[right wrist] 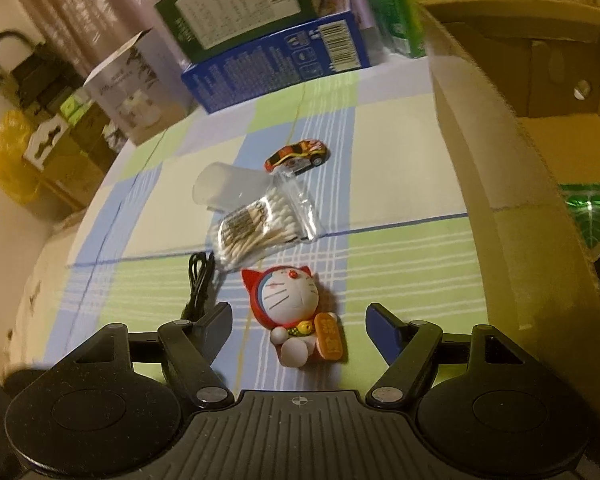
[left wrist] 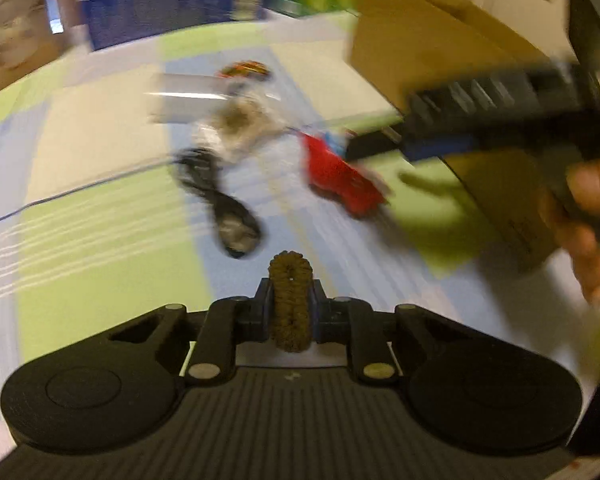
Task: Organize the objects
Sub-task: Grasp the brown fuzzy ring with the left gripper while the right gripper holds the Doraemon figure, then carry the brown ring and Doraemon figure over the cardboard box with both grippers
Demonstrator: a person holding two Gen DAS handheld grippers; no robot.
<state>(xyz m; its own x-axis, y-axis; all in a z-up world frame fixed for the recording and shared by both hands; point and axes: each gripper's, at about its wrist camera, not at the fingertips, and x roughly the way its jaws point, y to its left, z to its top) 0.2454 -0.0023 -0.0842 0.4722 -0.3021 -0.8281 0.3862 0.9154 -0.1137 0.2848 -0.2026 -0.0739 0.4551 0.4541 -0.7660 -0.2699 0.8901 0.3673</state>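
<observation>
Now the right gripper (right wrist: 300,326) is wide open w/ the cat toy (right wrist: 298,314) lying right between its fingers, head pointing away. Left gripper (left wrist: 291,300) pinches a brown ring (left wrist: 291,304).

A checked cloth (right wrist: 400,152) in pale green, blue and cream squares is covering the surface and filling most of both views. Along its far edge, a blue printed box (right wrist: 276,64) is lying with a dark green box (right wrist: 236,8) leaning on top, and a white box (right wrist: 136,88) is standing beside them. Pinkish curtains (right wrist: 80,4) are hanging behind. A yellow bag (right wrist: 10,160) is sitting at the far left. Green packages (right wrist: 412,4) are stacking up at the back. Warm, dim light is tinting everything.
</observation>
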